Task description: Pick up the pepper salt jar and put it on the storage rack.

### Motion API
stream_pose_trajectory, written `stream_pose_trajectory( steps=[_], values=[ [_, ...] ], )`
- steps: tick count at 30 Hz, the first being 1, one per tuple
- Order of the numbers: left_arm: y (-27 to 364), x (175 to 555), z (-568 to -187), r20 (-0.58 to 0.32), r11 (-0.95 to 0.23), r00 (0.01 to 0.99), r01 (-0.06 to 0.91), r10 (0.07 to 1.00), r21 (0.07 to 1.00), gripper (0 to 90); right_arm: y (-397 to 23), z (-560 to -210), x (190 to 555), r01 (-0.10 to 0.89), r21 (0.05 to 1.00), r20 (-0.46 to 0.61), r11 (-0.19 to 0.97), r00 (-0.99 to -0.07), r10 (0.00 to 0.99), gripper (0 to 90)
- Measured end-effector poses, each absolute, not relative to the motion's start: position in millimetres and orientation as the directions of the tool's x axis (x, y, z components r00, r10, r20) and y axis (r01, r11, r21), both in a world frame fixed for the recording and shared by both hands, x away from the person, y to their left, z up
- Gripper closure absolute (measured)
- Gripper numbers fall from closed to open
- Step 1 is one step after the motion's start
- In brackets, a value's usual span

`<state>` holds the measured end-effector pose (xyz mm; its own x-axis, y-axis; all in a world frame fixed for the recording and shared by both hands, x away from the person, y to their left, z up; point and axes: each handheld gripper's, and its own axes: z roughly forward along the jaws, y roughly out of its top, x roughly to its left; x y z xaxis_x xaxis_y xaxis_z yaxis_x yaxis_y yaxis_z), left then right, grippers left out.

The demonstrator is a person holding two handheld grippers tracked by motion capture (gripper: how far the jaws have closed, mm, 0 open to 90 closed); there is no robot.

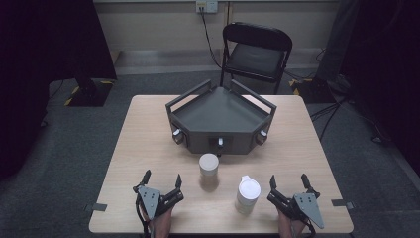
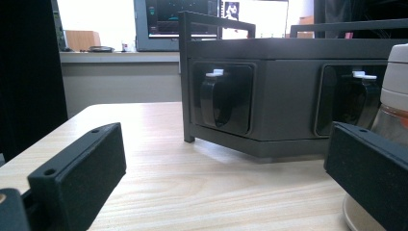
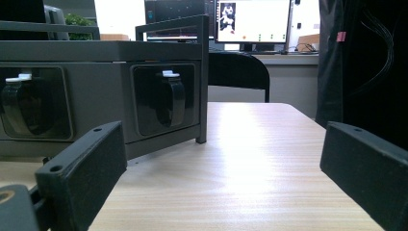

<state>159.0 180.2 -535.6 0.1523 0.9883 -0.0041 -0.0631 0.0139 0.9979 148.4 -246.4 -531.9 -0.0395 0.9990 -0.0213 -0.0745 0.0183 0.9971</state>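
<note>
Both claws, left (image 1: pixel 161 181) & right (image 1: pixel 288 182), spread w/ nothing between, rest on desk (image 1: pixel 148 144) flanking two white-lidded jars, one (image 1: pixel 208 170) mid-desk, other (image 1: pixel 247 194) just beside right claw.

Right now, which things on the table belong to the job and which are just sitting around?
In the job, nearest the open grippers:
- beige jar
- white jar
- left gripper
- right gripper

Just standing about:
- grey tray with three knobs, behind the jars on the table
- black chair beyond the table
</note>
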Motion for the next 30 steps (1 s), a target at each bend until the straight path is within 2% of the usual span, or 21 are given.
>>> stream_pose_trajectory(
  steps=[30],
  values=[
    [181.1, 160.5, -534.6, -0.001, 0.011, 0.163, -0.059, 0.987, 0.998, 0.3, -245.7, -531.8, 148.1, -0.075, 0.997, -0.021, 0.018, -0.036, 0.999, 0.7]
  ],
)
